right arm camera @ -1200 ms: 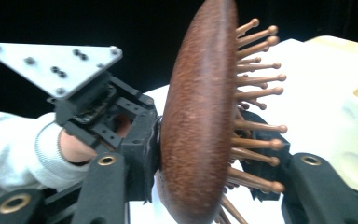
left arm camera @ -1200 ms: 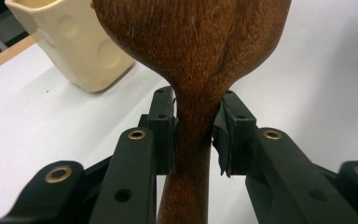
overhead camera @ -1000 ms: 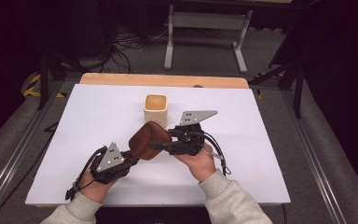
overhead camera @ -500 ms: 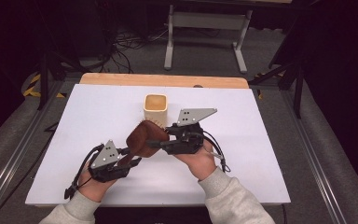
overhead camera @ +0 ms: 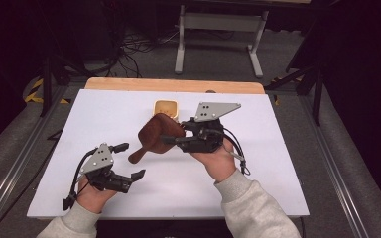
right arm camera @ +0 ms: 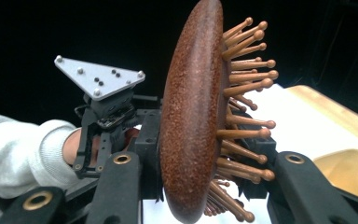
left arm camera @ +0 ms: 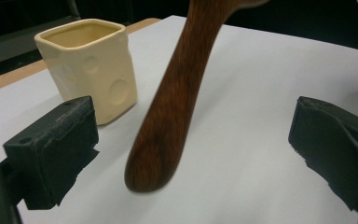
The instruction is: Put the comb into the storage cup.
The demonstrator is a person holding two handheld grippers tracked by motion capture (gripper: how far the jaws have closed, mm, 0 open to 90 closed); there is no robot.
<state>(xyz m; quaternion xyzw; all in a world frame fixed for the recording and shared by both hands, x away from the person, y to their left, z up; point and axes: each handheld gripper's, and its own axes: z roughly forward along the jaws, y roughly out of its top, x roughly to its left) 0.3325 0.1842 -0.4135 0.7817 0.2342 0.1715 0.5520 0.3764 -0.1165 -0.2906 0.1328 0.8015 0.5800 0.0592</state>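
Right claw (overhead camera: 167,140) is clamped on the head of the wooden hairbrush (overhead camera: 155,135), 1 jaw on the smooth back and 1 among the pins, as the right gripper view shows (right arm camera: 193,116). Brush hangs in the air above the counter (overhead camera: 258,148), handle end sloping down toward the person's left, just in front of the cream cup (overhead camera: 166,107).

Left claw (overhead camera: 132,160) has just been opening; its jaws now stand wide apart with nothing pressed between them. In the left gripper view the handle (left arm camera: 168,116) passes between the 2 pads without touching either, tip close above the counter.

Risks, as judgement:
1. Grip sits on a rounded, polished back on 1 side and on loose pins on the other. Pins can flex, so the head may rotate in the jaws and the handle swing down.
2. All weight now rests on 1 claw, and the long handle acts as a lever. A quick wrist turn could slip the brush out onto the counter.
3. Cup stands close behind the brush head. A forward move at this height could knock it over or push it toward the wooden edge.
4. If the brush goes into the cup, the narrow mouth leaves little margin; a tilted handle could catch the rim and tip the cup.
5. Left claw sits under the handle's path and could be struck.
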